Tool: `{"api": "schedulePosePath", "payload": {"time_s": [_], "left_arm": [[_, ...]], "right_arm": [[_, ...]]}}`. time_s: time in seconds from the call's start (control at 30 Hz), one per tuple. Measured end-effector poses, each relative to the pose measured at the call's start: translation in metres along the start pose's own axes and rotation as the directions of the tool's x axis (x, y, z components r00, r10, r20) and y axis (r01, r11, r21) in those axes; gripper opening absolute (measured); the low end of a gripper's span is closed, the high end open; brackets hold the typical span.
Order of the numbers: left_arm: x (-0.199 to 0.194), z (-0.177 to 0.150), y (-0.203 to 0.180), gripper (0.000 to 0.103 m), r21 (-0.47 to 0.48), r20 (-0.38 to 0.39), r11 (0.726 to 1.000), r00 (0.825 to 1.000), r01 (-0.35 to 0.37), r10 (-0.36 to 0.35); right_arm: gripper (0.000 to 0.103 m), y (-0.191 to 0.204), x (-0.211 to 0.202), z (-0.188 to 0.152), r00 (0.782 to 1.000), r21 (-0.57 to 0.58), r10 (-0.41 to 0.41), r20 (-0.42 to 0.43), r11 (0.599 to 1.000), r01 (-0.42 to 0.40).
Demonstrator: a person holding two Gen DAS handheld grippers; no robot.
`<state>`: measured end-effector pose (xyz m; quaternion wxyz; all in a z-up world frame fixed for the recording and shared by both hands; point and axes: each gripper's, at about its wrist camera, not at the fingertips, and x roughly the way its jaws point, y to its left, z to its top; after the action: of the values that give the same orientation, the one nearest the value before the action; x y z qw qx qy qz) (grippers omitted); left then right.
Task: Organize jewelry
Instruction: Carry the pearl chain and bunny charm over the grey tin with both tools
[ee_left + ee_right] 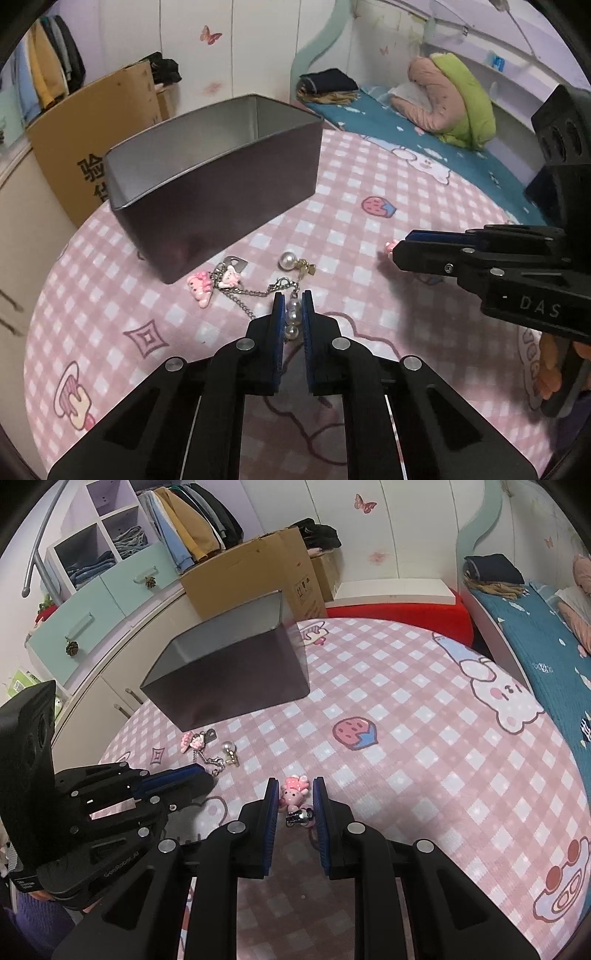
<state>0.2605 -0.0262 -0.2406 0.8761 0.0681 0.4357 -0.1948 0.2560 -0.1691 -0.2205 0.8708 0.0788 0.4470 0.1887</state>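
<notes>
While both grippers sit low over the pink checked tablecloth (369, 177), the scene reads thus:
Grippers: two; left gripper (292, 306), right gripper (294, 794).
Left gripper: clenched on a pearl strand (293, 317), three pearls between its pads.
Right gripper: clamped on a pink figure charm (291, 794) with its metal clasp.
Tin: one open dark metal tin (221, 184), standing near the table's far left edge.
Loose jewelry: a chain (243, 295) with two pink charms (201, 288), one pearl earring (286, 260), all just before the tin.
Left view only: the pearls in the grip.
Right view only: the whole pink figure charm; the left view shows just its tip.
Open room: bare cloth right of the tin, toward the bed (424, 122).
</notes>
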Motion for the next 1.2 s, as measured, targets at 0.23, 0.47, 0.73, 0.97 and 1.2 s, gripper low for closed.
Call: {"api": "schedulePosePath", "payload": {"time_s": [0.23,0.47,0.73,0.97,1.2], "left_arm": [[-0.047,0.017,0.012,0.009,-0.047,0.099,0.99,0.987,0.131,-0.126],[-0.103,0.047,0.034,0.01,-0.062,0.233,0.971,0.95,0.229,-0.21],[-0.132,0.07,0.051,0.01,-0.058,0.291,0.961,0.926,0.269,-0.241],[-0.127,0.08,0.075,0.01,-0.115,0.293,0.932,0.908,0.344,-0.299],[-0.122,0.094,0.08,0.01,-0.107,0.295,0.928,0.903,0.357,-0.314]], "right_arm": [[0.019,0.013,-0.018,0.012,0.999,-0.023,-0.012,0.037,1.0,0.013],[0.019,0.033,-0.042,0.033,0.995,-0.063,-0.014,0.095,0.998,0.02],[0.019,0.056,-0.053,0.059,0.99,-0.102,-0.009,0.139,0.994,0.023],[0.019,0.063,-0.056,0.08,0.986,-0.107,-0.002,0.165,0.994,0.02],[0.019,0.063,-0.051,0.087,0.987,-0.106,0.0,0.163,0.994,0.017]]}}
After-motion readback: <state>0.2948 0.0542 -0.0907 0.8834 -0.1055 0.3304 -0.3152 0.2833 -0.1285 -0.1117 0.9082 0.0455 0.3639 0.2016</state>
